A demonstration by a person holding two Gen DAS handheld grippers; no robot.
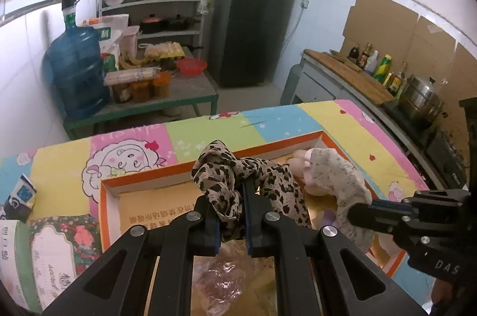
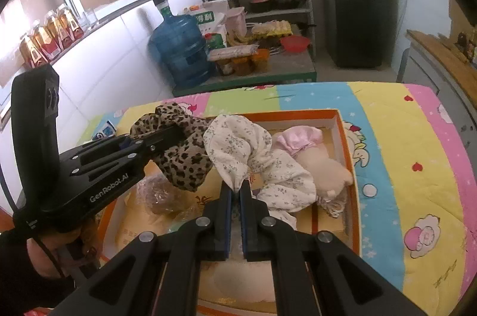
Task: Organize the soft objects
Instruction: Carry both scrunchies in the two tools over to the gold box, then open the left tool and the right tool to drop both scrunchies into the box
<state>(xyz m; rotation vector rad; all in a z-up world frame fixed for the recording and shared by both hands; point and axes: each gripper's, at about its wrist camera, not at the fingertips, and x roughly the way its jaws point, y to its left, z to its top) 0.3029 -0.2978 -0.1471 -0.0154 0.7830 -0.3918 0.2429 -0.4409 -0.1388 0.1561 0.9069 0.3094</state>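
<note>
A leopard-print cloth (image 1: pixel 238 176) hangs bunched from my left gripper (image 1: pixel 231 197), which is shut on it over the orange-rimmed cardboard box (image 1: pixel 143 179). In the right wrist view the same cloth (image 2: pixel 184 164) droops from the left gripper (image 2: pixel 176 134) at the left. My right gripper (image 2: pixel 236 186) is shut on a white floral cloth (image 2: pixel 238 143) above the box (image 2: pixel 298 113). From the left wrist that cloth (image 1: pixel 337 176) and the right gripper (image 1: pixel 354 211) show at the right. A pink and cream plush toy (image 2: pixel 322 161) lies in the box's far right corner.
A crumpled clear plastic bag (image 2: pixel 158 194) lies inside the box. The box rests on a colourful cartoon cover (image 1: pixel 208 134). A flowered tin (image 1: pixel 53 250) and a small carton (image 1: pixel 21 197) sit to its left. Beyond are a side table with a water jug (image 1: pixel 74 68) and a counter with a pot (image 1: pixel 417 101).
</note>
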